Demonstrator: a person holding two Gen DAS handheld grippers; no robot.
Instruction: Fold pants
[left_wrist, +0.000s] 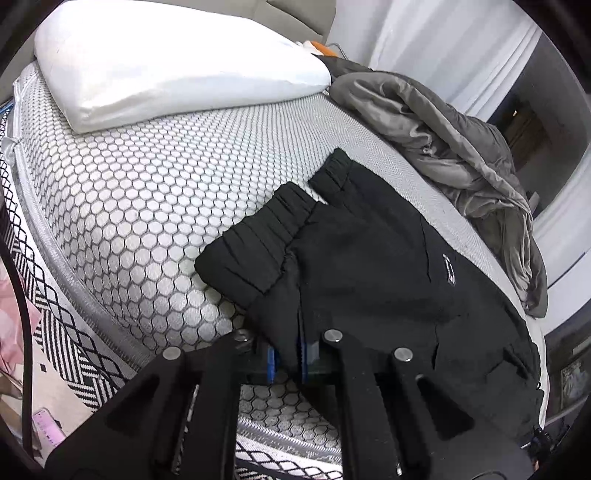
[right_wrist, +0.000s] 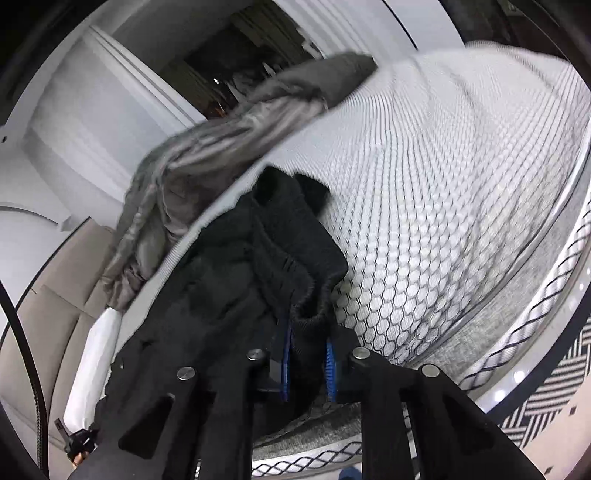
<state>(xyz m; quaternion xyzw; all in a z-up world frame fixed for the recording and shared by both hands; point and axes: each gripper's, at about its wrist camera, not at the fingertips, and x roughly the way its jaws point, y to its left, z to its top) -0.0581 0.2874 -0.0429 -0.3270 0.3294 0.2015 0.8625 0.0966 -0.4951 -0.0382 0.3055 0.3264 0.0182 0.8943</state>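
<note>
In the left wrist view, the left gripper (left_wrist: 288, 360) pinched an edge of the black pants (left_wrist: 369, 266) lying on the mattress (left_wrist: 147, 206). In the right wrist view, the right gripper (right_wrist: 306, 369) was closed on the bunched waistband (right_wrist: 295, 273); the thin pinch might slip when lifting.

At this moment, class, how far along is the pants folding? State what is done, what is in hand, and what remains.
Done: the black pants lie on the mattress, legs apparently doubled together, both cuffs side by side. In hand: the left gripper pinches a pants edge and the right gripper clamps bunched ribbed fabric. Left: the lengthwise fold and smoothing; the pants are still rumpled.
</note>
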